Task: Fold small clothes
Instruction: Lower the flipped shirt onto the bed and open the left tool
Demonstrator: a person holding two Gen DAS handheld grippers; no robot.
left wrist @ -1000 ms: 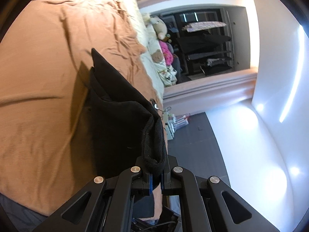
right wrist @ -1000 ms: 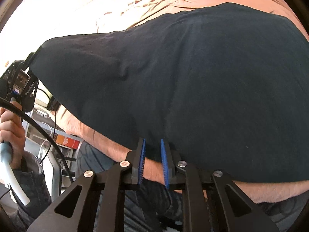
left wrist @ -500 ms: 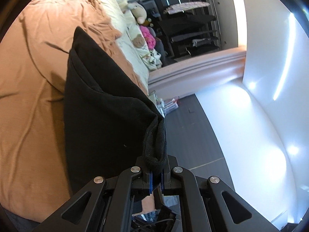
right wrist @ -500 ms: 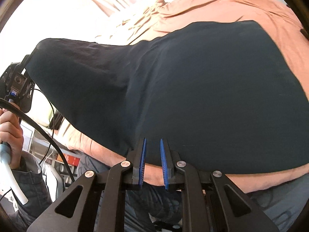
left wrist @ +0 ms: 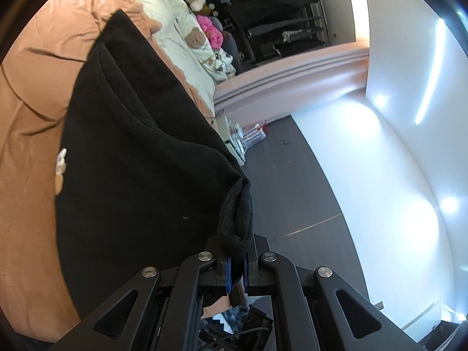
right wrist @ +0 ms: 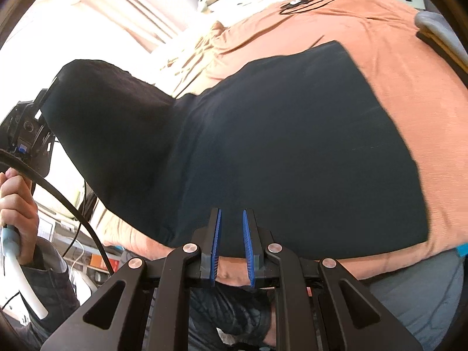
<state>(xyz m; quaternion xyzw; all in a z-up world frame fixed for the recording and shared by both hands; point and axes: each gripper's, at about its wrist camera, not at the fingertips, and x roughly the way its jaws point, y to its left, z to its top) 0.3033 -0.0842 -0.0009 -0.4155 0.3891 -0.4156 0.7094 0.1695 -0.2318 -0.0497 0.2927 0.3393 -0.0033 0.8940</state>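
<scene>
Carefully, with my left gripper [left wrist: 237, 269] clamped on the black garment's [left wrist: 140, 175] raised corner over the bed [left wrist: 26, 117] and my right gripper [right wrist: 232, 245] parted and empty, I needed an even fold.

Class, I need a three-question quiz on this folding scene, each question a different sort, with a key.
1. True or false: the left claw is shut on the black garment.
2. The right claw is: A) open, holding nothing; B) gripping the garment; C) out of view.
3. Fill in: the garment lies on the ____-coloured bedspread.

Key: 1 true; 2 A; 3 orange.
</scene>
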